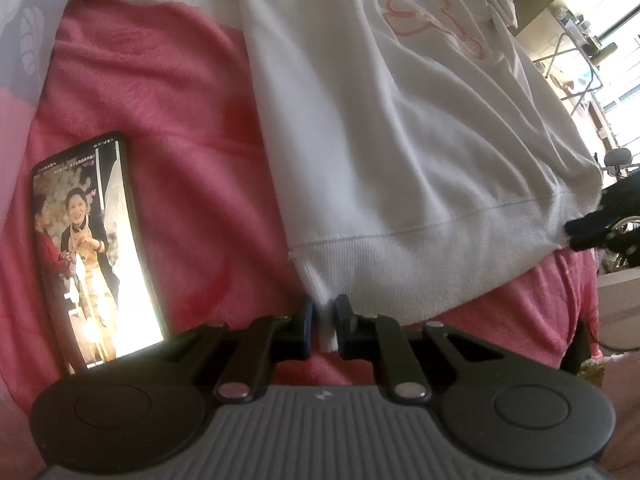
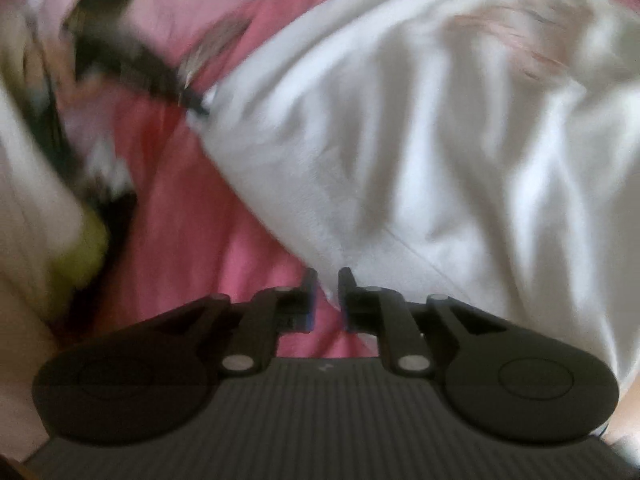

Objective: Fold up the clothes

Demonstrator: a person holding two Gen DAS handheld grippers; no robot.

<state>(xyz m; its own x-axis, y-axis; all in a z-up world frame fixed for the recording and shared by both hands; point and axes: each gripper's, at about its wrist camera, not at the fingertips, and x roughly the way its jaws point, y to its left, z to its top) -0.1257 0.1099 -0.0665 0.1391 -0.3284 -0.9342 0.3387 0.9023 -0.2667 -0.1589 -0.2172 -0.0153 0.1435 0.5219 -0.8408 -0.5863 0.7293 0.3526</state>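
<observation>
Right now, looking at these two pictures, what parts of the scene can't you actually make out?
- Right wrist view: blur smears the dark object at upper left; unidentifiable.
- Left wrist view: the white sweatshirt has its collar cut off by the top edge.
- Left wrist view: the phone has its lower end hidden behind the left gripper.

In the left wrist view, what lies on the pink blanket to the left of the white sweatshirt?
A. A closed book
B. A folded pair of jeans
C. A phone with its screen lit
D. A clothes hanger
C: a phone with a lit screen showing video lies flat on the pink blanket, left of the white sweatshirt, whose ribbed hem corner the left gripper is pinching.
</observation>
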